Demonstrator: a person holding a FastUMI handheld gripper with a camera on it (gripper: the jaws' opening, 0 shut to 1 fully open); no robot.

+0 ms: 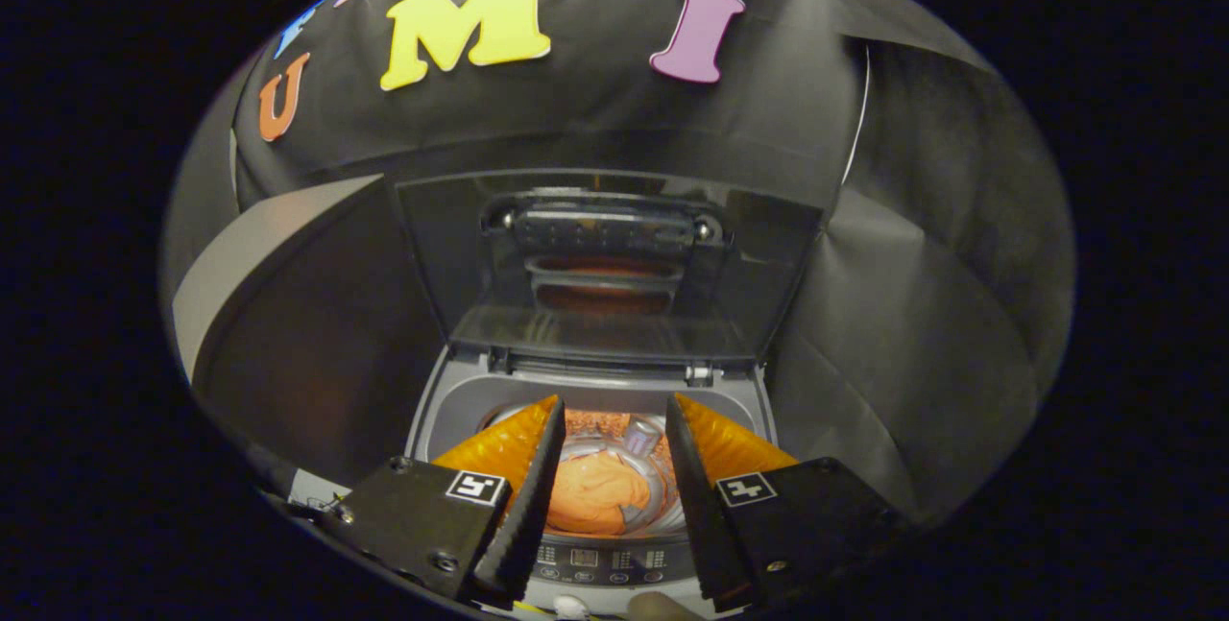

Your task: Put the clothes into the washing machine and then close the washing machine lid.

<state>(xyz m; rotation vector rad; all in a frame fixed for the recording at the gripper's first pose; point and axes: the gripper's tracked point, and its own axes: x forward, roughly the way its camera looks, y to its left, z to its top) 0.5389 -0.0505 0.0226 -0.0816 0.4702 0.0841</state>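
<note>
Item: we recorded the hand-held gripper with orange, black-edged fingers (613, 429) poised above the small grey top-loading washing machine (437, 415), its fingers spread apart and gripping nothing, with the crumpled orange cloth garment (597, 496) lying between and below them inside the steel drum (662, 482). The translucent smoky hinged lid (605, 261) stood raised behind the opening, beyond the fingertips, while the control panel (600, 561) sat just under the fingers. Risk, as we judged it: pushing the upright lid off-centre might let a finger slip off its smooth face, or a dropped lid could slam
</note>
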